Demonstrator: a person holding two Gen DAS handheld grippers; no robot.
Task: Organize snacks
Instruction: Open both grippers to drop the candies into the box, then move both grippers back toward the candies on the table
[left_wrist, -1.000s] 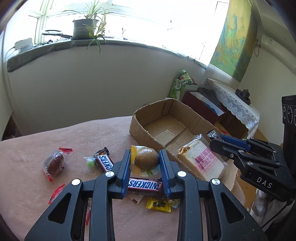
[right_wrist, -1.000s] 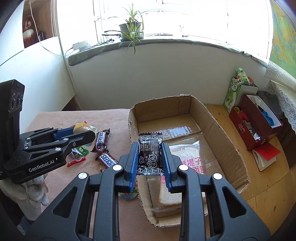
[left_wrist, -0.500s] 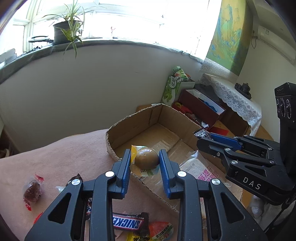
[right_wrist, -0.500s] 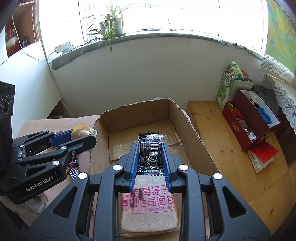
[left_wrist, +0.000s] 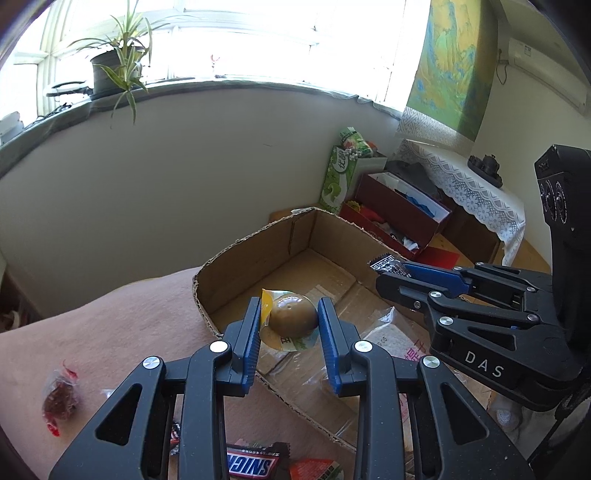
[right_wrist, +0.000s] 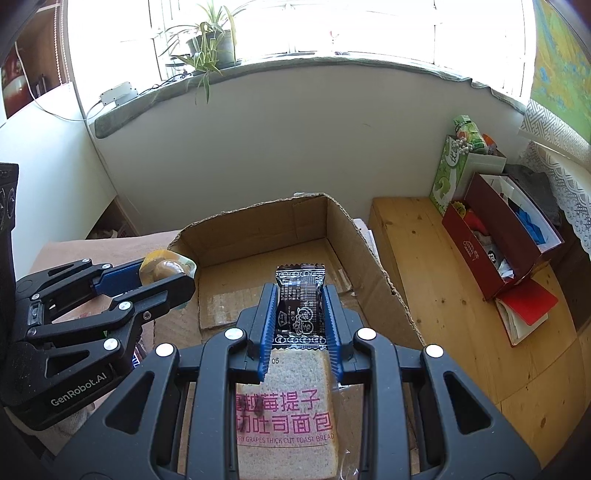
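My left gripper (left_wrist: 290, 319) is shut on a packaged brown egg (left_wrist: 292, 319) and holds it above the left part of the open cardboard box (left_wrist: 258, 254). My right gripper (right_wrist: 300, 308) is shut on a black snack packet (right_wrist: 300, 302) and holds it over the middle of the box (right_wrist: 255, 229). A packaged toast bread (right_wrist: 286, 410) lies in the box's near end. The left gripper with the egg (right_wrist: 162, 267) shows in the right wrist view at the box's left wall. The right gripper with the packet (left_wrist: 388, 265) shows in the left wrist view.
On the pink cloth (left_wrist: 110, 317) left of the box lie a Snickers bar (left_wrist: 251, 463), a red-wrapped dark snack (left_wrist: 59, 400) and an orange packet (left_wrist: 317, 470). A wooden bench (right_wrist: 443, 280) with a red box (right_wrist: 491, 236) and a green carton (right_wrist: 450, 173) stands to the right.
Both grippers moved forward from the cloth side over the box, each still holding its snack. The loose snacks on the cloth slid toward the bottom of the left wrist view.
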